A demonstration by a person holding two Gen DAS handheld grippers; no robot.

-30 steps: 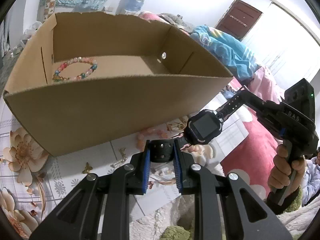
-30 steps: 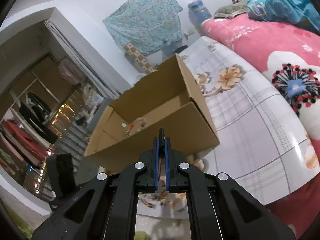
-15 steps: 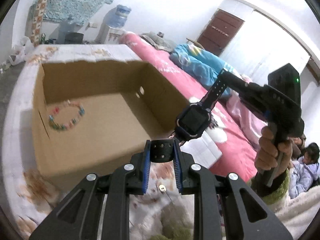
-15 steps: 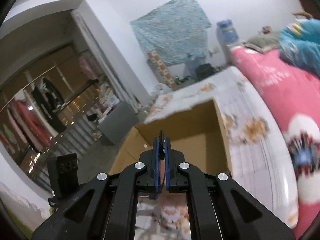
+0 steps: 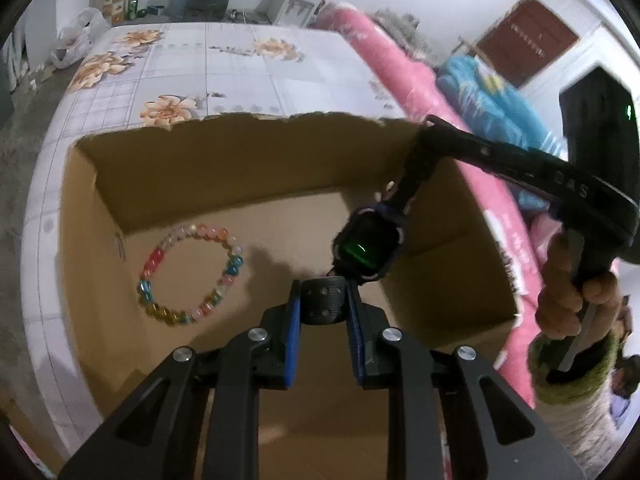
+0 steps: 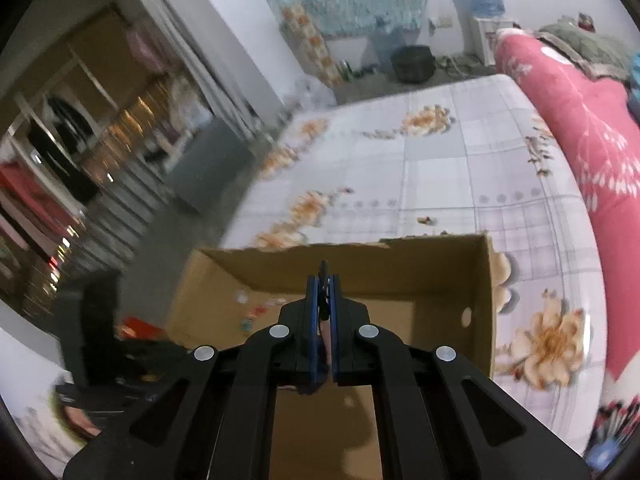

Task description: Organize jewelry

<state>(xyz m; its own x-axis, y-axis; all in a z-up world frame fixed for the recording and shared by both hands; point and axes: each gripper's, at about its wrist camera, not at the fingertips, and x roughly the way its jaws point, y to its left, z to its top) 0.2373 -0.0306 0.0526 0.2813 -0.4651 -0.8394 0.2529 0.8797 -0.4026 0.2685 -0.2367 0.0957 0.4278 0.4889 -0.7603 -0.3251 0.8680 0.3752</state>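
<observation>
A black smartwatch (image 5: 370, 250) hangs over the open cardboard box (image 5: 248, 168), stretched between both grippers. My left gripper (image 5: 323, 304) is shut on one end of its strap. My right gripper (image 5: 434, 130) is shut on the other strap end; in the right wrist view that gripper (image 6: 324, 280) pinches the thin strap edge over the box (image 6: 486, 280). A colourful bead bracelet (image 5: 190, 276) lies on the box floor, left of the watch.
The box sits on a floral checked sheet (image 5: 224, 64). A pink quilt (image 5: 400, 76) and blue bedding (image 5: 488, 104) lie to the right. A water dispenser (image 6: 478, 4) and wardrobe (image 6: 60, 152) stand beyond the bed.
Both grippers lifted the watch off the sheet and carried it forward over the box. The view now looks down into the box.
</observation>
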